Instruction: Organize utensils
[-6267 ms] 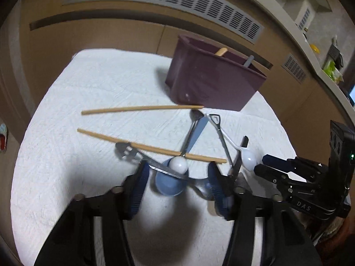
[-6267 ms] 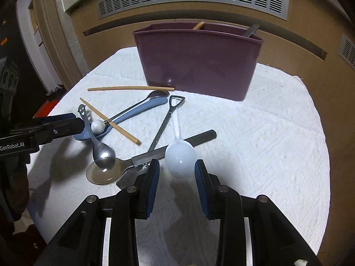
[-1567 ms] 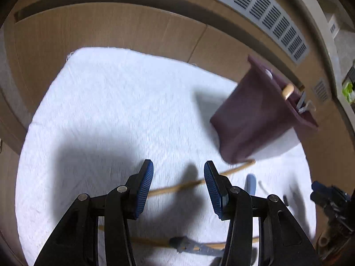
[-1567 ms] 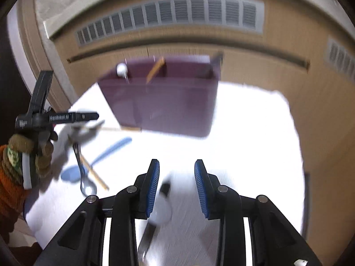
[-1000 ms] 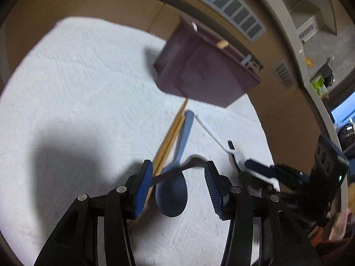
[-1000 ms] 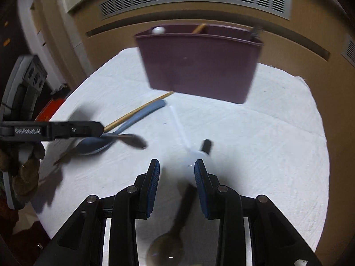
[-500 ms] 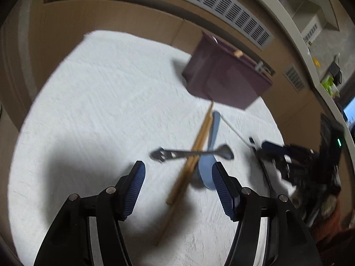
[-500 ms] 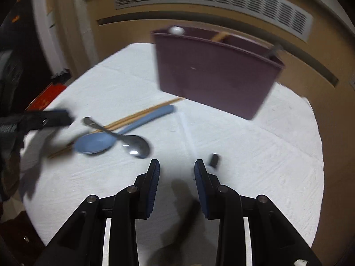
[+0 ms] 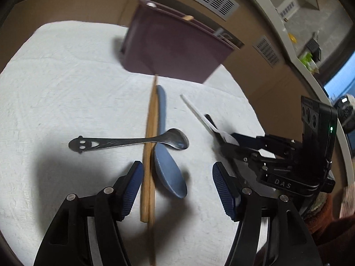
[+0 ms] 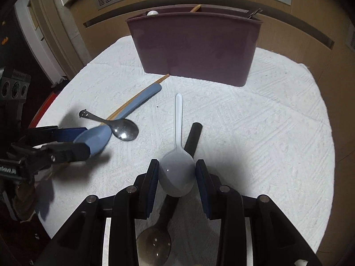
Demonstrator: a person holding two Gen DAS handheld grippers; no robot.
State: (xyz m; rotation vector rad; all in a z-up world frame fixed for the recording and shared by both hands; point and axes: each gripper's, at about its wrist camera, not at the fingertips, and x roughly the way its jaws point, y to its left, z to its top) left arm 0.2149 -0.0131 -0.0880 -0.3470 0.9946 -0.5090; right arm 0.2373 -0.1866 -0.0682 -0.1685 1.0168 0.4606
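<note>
Meanwhile left gripper [image 9: 177, 177] jaws just widened, empty; right gripper [image 10: 177, 178] jaws flank the white spoon [image 10: 177, 173].

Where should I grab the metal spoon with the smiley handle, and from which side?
Take the metal spoon by its free smiley-face end, coming from above with jaws across the flat handle. That end lies alone on the cloth; the bowl end rests over the chopsticks and blue spoon.
</note>
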